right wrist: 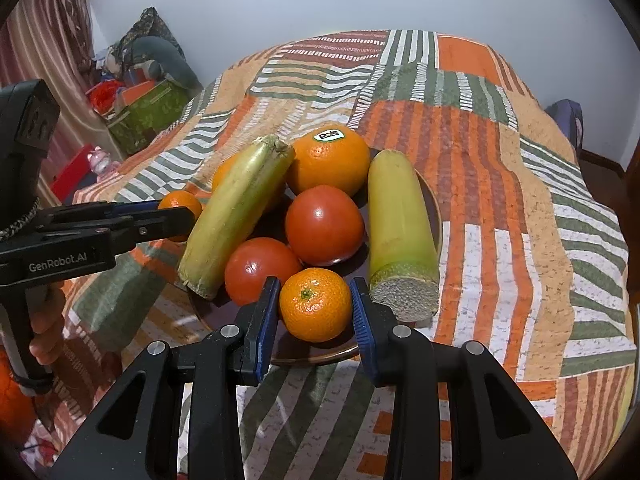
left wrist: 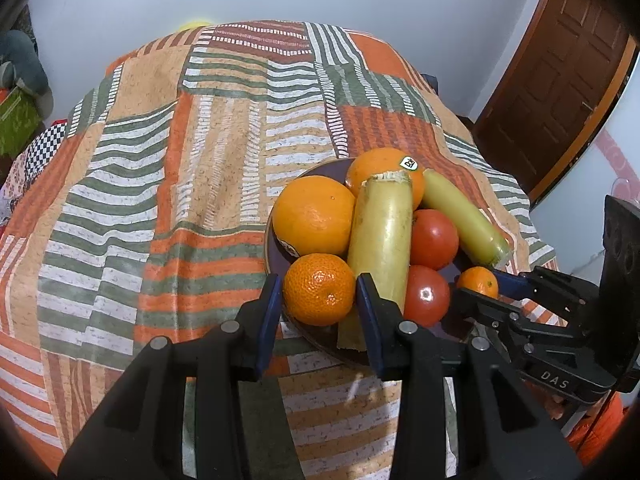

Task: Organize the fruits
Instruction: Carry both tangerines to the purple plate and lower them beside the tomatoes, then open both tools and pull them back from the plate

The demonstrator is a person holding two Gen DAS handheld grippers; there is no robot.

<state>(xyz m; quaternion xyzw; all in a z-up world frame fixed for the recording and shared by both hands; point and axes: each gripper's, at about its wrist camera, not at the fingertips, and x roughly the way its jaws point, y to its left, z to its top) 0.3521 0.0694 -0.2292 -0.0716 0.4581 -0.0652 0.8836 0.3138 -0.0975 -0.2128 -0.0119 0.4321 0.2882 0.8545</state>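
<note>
- The left gripper (left wrist: 318, 296) angles down over the near-left rim of the dark round plate (left wrist: 276, 252), its blue ribbed pads closed on a mandarin (left wrist: 319, 289) with pebbled skin.
- The right gripper (right wrist: 314, 304) also points down, at the plate's near edge; its pads pinch a second, smaller mandarin (right wrist: 315, 304) with a green stem dimple.
- A hand (right wrist: 44, 332) grips the left gripper's black handle, seen in the right wrist view.
- On the plate lie two smooth glossy tomatoes (right wrist: 324, 224), two large oranges (right wrist: 329, 160), one bearing a sticker, and two pale green cylinders, cut at the ends with a fibrous pith, likely sugarcane pieces (right wrist: 400, 220).
- One sugarcane piece leans across the oranges; the other lies along the plate's right rim.
- The plate sits near the right edge of the table, on a patchwork tablecloth (left wrist: 180, 168) of orange, green and white stripes, slightly creased.
</note>
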